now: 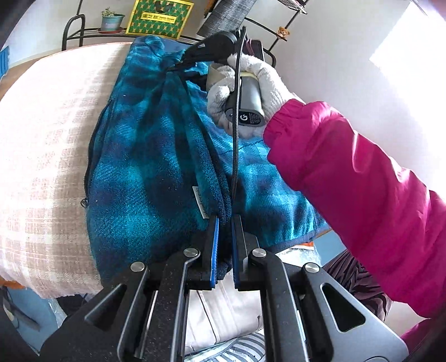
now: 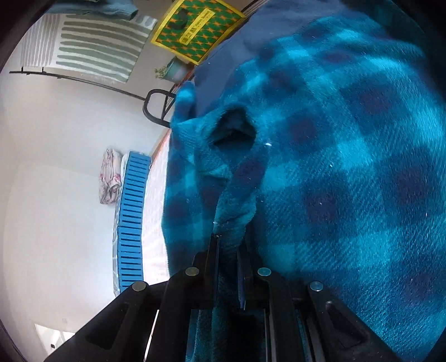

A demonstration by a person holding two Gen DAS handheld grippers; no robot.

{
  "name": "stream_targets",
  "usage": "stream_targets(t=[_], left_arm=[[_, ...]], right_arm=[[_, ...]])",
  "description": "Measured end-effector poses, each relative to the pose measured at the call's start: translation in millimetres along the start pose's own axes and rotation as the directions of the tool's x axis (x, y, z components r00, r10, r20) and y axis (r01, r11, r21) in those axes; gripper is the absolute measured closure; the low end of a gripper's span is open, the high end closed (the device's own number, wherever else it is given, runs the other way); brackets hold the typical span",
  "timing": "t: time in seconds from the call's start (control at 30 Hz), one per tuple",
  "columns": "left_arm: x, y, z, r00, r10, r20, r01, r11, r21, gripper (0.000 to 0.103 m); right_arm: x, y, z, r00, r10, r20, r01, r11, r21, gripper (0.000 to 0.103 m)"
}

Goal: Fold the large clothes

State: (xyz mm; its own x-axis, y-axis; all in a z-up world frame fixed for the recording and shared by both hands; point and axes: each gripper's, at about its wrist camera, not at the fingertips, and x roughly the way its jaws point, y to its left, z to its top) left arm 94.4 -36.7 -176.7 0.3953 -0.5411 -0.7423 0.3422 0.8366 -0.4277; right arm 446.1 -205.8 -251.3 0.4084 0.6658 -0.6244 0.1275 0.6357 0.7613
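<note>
A blue and teal plaid fleece jacket [image 1: 145,156] hangs between both grippers above a table covered with a pink checked cloth [image 1: 47,144]. My left gripper [image 1: 224,220] is shut on a folded edge of the fleece near a white label. In the left wrist view the right gripper [image 1: 178,65] is shut on the fleece's far end, held by a gloved hand [image 1: 251,80] in a pink sleeve. In the right wrist view the right gripper [image 2: 228,242] pinches a bunched fold of the fleece [image 2: 334,167], which fills most of the view.
A metal shelf [image 1: 75,30] behind the table holds a potted plant [image 1: 111,19] and a yellow-green box [image 1: 159,16]. A blue slatted crate [image 2: 131,222] stands at the table's side. Bags and striped fabric [image 1: 223,320] lie below the table's near edge.
</note>
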Motion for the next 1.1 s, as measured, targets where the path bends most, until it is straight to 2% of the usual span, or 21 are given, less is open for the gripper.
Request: stream_targets(t=[0.03,0.1,0.17,0.23,0.37,0.53,0.63,0.73,0.8,0.9,1.03,1.1], left_arm=[[1,-2,0,1.000,0.002,0.001,-0.002,1.000,0.005,0.097],[-1,-3,-1,1.000,-0.004,-0.001,0.004,1.000,0.003,0.096],[-5,-5,-2,0.999,-0.037,0.003,0.037,0.999,-0.004,0.090],[-14,-8,-6,0.996,-0.085,-0.008,0.085,0.996,0.001,0.089],[-43,-18,-20,0.989,-0.149,-0.012,0.149,0.988,0.038,0.088],[-90,-11,-35,0.984,-0.178,0.024,0.177,0.984,0.030,0.088],[-119,6,-36,0.988,-0.126,0.085,0.127,0.992,-0.009,0.088],[-131,28,-31,0.990,-0.051,0.132,0.058,0.997,-0.049,0.088],[-129,42,-28,0.989,-0.019,0.148,0.032,0.996,-0.087,0.088],[-114,56,-27,0.990,-0.001,0.143,0.019,0.992,-0.128,0.088],[-87,61,-28,0.994,-0.008,0.113,0.025,0.988,-0.155,0.088],[-76,63,-29,0.995,-0.001,0.098,0.018,0.985,-0.173,0.088]], right_arm=[[-2,5,1,1.000,0.001,-0.007,-0.002,1.000,-0.016,0.087],[-12,13,1,1.000,-0.014,-0.016,0.013,0.999,-0.052,0.065],[-29,22,-1,0.999,-0.033,-0.004,0.032,0.994,-0.101,0.060],[-47,31,-6,0.999,-0.044,-0.011,0.042,0.988,-0.148,0.052],[-101,56,-29,0.998,-0.058,0.003,0.056,0.963,-0.262,0.051],[-191,87,-76,0.999,-0.001,0.036,0.014,0.931,-0.365,0.051],[-238,107,-108,0.998,0.023,0.058,0.004,0.907,-0.422,0.051],[-268,121,-146,0.995,-0.027,0.098,0.072,0.866,-0.495,0.051],[-268,121,-168,0.993,-0.064,0.096,0.105,0.848,-0.519,0.051],[-235,115,-189,0.986,-0.158,0.054,0.162,0.828,-0.536,0.053],[-185,99,-195,0.971,-0.238,-0.006,0.201,0.830,-0.520,0.054],[-155,93,-193,0.951,-0.310,-0.006,0.260,0.808,-0.529,0.054]])
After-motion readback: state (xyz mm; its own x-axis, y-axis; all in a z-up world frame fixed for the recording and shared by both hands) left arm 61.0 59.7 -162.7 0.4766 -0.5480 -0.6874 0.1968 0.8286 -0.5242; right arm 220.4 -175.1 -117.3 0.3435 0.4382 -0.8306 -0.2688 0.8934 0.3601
